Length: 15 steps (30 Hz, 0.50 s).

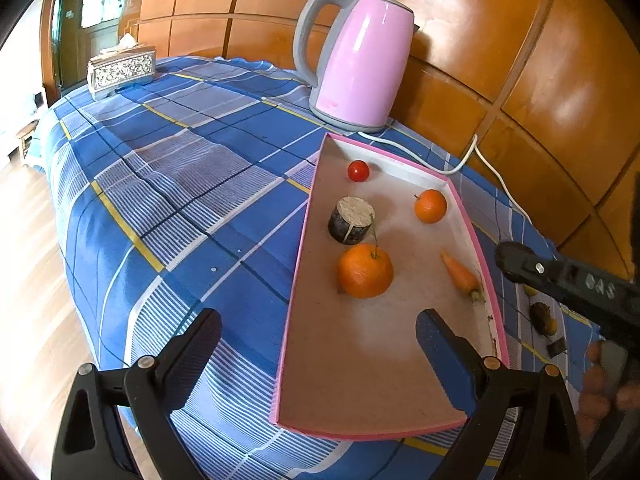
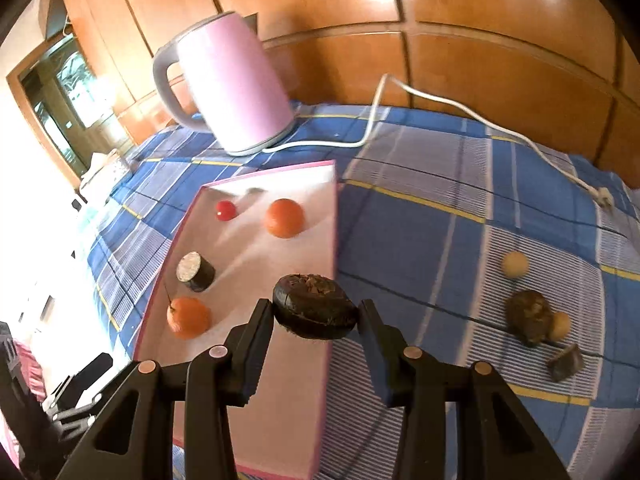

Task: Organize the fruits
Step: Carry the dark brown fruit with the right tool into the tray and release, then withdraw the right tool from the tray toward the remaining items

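A pink-rimmed tray point(image 1: 303, 240) lies on the blue checked cloth. It holds a cherry tomato point(image 1: 358, 171), a small orange point(image 1: 430, 206), a dark cut cylinder point(image 1: 351, 220), a large orange point(image 1: 365, 271) and a carrot point(image 1: 460, 274). My left gripper point(image 1: 318, 340) hangs open over the tray's near left rim, nothing between its fingers. My right gripper point(image 2: 316, 314) is shut on a dark brown round fruit point(image 2: 316, 300), held above the tray's right wall point(image 2: 334, 236). On the cloth to the right lie a pale ball point(image 2: 515, 264), a brown lump point(image 2: 528, 316), a second pale ball point(image 2: 560, 324) and a small dark piece point(image 2: 566, 356).
A pink kettle point(image 1: 360, 60) stands behind the tray against the wooden wall panels, its white cord point(image 2: 440, 100) trailing across the cloth to the right. A patterned tissue box point(image 1: 120, 70) sits at the far left corner. The table's left edge drops to a wooden floor.
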### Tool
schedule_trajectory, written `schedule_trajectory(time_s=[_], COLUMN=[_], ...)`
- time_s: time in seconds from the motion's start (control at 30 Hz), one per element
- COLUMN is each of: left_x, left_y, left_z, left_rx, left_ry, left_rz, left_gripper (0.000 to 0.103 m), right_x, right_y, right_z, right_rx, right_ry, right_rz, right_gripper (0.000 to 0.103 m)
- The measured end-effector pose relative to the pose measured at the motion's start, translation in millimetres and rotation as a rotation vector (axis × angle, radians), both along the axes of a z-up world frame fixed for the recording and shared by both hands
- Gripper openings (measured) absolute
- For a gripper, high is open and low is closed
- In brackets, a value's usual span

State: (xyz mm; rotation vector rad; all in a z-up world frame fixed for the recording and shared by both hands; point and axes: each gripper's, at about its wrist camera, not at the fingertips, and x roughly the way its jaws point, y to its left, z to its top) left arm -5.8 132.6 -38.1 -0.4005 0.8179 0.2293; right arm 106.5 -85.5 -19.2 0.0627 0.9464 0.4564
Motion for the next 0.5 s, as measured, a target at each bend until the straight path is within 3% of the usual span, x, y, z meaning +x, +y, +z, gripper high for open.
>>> schedule_trajectory(time_s=[0.27,0.5], left_x=[0,0], left_y=[2,0], left_z=[-1,-2], left_rx=[0.004,0.002], left_ry=[0.0,0.004], left_rz=[-0.003,-0.01], left_gripper=[0.098,0.098], right_x=[29,22], right_y=[26,8], right_z=[-5,-9], right_rx=[0.045,0.057], right_ry=[0.066,0.068], right_rz=[-0.031,-0.075], right_gripper=[0.045,0.047])
